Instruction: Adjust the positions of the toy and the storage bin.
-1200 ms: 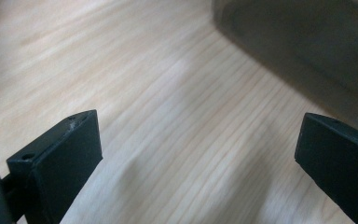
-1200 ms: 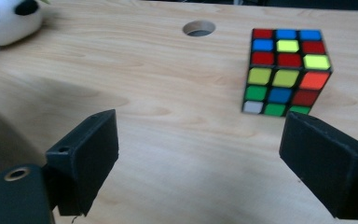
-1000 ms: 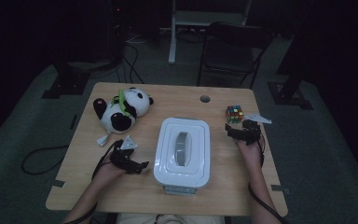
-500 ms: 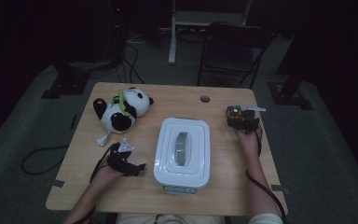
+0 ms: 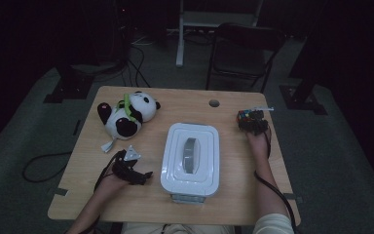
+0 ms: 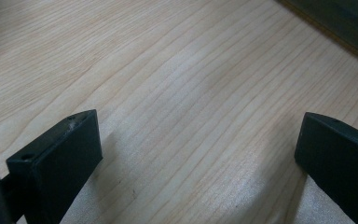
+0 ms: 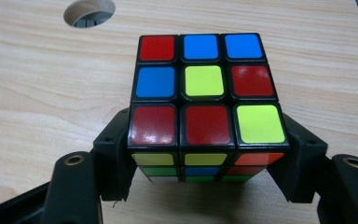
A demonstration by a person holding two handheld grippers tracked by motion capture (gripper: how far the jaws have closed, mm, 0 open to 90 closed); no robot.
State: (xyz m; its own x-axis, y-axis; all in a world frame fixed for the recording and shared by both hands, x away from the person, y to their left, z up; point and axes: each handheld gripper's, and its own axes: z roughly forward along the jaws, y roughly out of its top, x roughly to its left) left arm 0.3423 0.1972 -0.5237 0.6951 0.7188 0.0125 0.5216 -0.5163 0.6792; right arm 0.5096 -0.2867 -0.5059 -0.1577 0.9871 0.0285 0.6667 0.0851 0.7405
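Grasp step: your right gripper [image 7: 207, 186] fingers had just been closing around the cube [image 7: 206, 102], apparently touching its sides; next, firm pinch, lift off the counter [image 5: 233, 195].

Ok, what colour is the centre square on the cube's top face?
Yellow, clearest in the right gripper view, on the cube.

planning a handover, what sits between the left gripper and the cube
In the high view, the lidded white container lies between the left gripper and the cube, which sits in the right gripper.
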